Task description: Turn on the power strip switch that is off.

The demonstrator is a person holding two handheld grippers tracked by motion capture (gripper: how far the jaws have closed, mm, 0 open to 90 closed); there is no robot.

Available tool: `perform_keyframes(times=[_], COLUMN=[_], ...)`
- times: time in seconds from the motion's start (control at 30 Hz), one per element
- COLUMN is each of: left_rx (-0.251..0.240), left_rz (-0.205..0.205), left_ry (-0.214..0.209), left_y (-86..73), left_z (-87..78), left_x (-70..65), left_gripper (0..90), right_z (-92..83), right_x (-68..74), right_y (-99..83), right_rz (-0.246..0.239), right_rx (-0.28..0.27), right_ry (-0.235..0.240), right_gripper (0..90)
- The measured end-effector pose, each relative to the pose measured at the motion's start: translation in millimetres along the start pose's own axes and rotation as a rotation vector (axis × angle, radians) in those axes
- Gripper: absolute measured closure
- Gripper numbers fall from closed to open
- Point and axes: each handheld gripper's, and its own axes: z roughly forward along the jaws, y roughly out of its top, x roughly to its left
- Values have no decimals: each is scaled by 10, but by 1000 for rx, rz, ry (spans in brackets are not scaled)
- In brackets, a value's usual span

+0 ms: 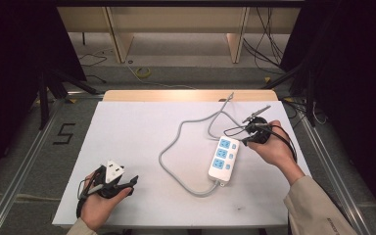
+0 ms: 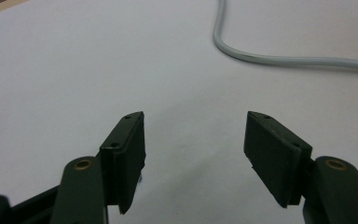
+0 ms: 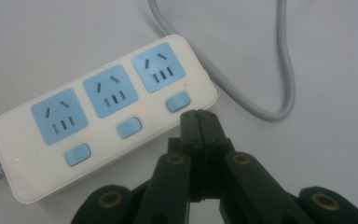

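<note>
The left tool (image 1: 108,183) sits at the near left of the white surface (image 1: 142,147), held in a hand. Its jaws stand wide apart with nothing between them. In the left gripper view the left tool (image 2: 193,154) looks out over bare white, and a bit of the grey cord (image 2: 279,59) runs across the top right, well apart from the jaws. It looks like this tool is just waiting and has no job yet.

In the middle, the cord (image 1: 176,147) loops over the surface and runs into the near end of the power strip (image 1: 223,159).

The strip lies right of the middle. It is white, with three blue sockets in a row and a blue button (image 3: 177,101) beside each one. No plug sits in any socket.

The right tool (image 1: 247,133) is at the far end of the strip. In the right gripper view the right tool (image 3: 199,116) has its jaws pressed together, holding nothing, and the tip is just at the button nearest it. It is hard to tell if the tip touches the button.

So the work seems to be at the start: the first button is about to be pushed, or is being pushed. The other two buttons look like they are left to do.
</note>
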Motion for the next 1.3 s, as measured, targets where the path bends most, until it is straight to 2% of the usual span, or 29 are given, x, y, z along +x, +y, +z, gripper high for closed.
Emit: perform_keyframes(times=[1.0, 1.3], left_rx=[0, 0], left_rz=[1, 2], left_ry=[1, 1], left_y=[1, 3], left_z=[3, 3], left_x=[1, -3], left_gripper=[383, 383], right_z=[88, 126], right_x=[-29, -30], right_y=[152, 209], right_rz=[-1, -17], right_rx=[22, 39], right_ry=[7, 5], right_gripper=[900, 900])
